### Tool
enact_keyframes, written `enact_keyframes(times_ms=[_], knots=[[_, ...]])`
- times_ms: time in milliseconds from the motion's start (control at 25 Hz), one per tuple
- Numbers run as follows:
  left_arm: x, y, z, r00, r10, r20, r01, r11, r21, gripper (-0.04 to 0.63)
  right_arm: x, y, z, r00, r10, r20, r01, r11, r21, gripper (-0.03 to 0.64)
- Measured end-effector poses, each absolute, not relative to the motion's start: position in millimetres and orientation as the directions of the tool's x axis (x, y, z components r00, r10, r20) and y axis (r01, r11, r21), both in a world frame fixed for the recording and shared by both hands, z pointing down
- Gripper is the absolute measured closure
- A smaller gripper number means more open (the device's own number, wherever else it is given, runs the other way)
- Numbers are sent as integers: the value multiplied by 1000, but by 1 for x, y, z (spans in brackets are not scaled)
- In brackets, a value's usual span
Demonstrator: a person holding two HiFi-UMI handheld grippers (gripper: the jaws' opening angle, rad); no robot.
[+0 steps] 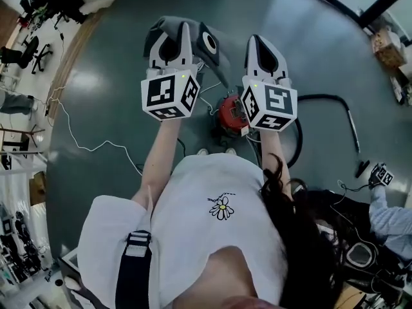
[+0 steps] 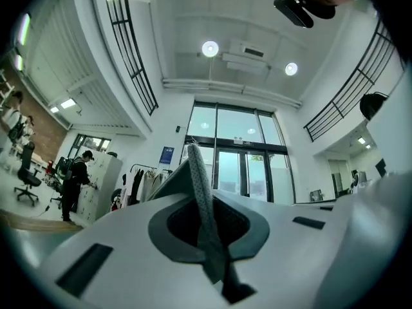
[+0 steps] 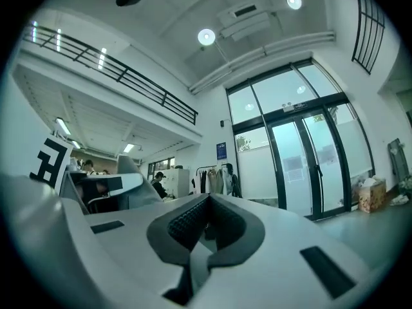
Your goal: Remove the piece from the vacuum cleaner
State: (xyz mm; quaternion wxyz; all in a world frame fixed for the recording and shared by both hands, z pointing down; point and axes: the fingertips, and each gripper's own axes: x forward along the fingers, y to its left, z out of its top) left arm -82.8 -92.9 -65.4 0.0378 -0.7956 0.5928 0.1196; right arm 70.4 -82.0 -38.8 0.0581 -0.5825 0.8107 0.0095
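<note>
- Left gripper view: the left gripper (image 2: pixel 203 214) has its jaws clamped on the thin grey piece (image 2: pixel 196 172), seen edge-on.
- Head view: the piece hangs well above the red vacuum cleaner (image 1: pixel 230 111) on the floor (image 1: pixel 109 108).
- The right gripper (image 3: pixel 205 227) has its jaws together on nothing, so it gives no support.
- Risk: the narrow pinch could slip and the piece drop.
</note>
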Motion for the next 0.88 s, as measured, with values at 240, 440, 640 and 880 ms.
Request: enact_keyframes(times_ms=[240, 440, 640, 880], knots=[[-69, -85, -76, 289, -922, -258, -951, -307, 32, 581, 72, -67, -34, -317, -941, -123, -943, 326, -62, 618], [-67, -83, -77, 290, -916, -276, -951, -307, 22, 581, 61, -67, -28, -363, -924, -119, -930, 368, -25, 618], [-69, -77, -74, 282, -919, -275, -954, -298, 17, 581, 58, -67, -37, -377, -916, -139, -924, 382, -10, 618], [-73, -74, -78, 263, -921, -289, -960, -279, 16, 580, 64, -71, -40, -363, -922, -138, -930, 368, -15, 618]])
